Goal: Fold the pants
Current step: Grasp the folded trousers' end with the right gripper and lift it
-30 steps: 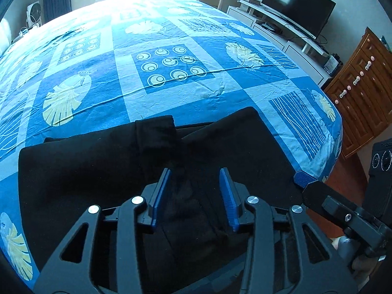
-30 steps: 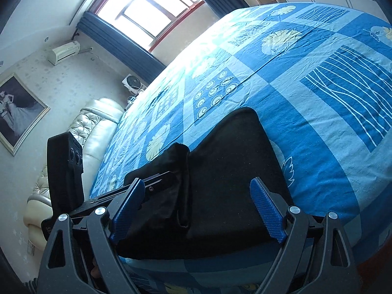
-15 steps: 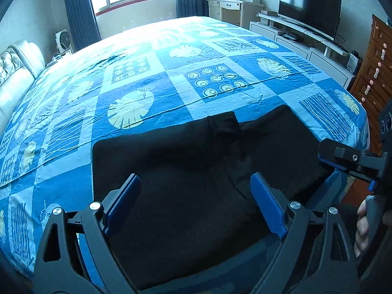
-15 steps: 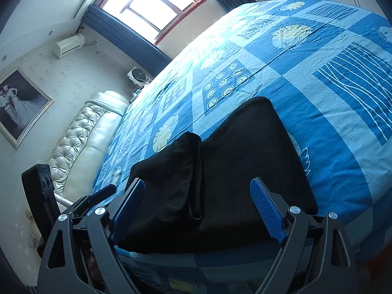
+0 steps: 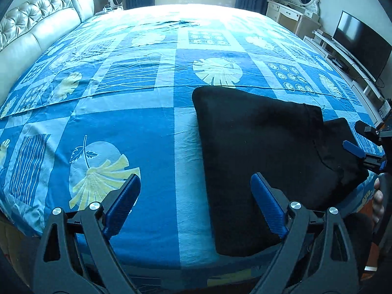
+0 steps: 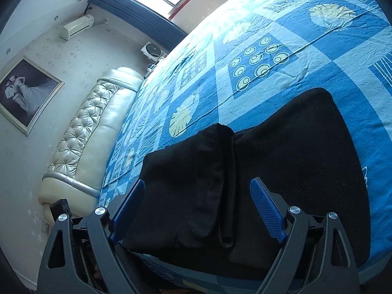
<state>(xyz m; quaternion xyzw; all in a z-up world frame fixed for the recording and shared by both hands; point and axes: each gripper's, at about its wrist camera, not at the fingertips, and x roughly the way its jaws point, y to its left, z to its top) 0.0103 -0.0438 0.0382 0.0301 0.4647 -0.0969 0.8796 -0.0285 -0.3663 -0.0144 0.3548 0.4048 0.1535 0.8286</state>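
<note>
My right gripper (image 5: 352, 149) is showing only partly at the left view's right edge, with my hand (image 5: 378, 201) cut off there too. The pants (image 6: 294, 161) are running behind my fingers (image 6: 267, 208) in the right view, their near edge hidden. The TV (image 5: 360, 39) is being clipped by the fisheye rim.

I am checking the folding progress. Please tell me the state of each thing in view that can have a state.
pants: folded, lying flat on the bed, not held
left gripper: open, holding nothing
right gripper: open, above the pants, holding nothing
bedsheet: spread out, slightly wrinkled
television: screen dark
</note>
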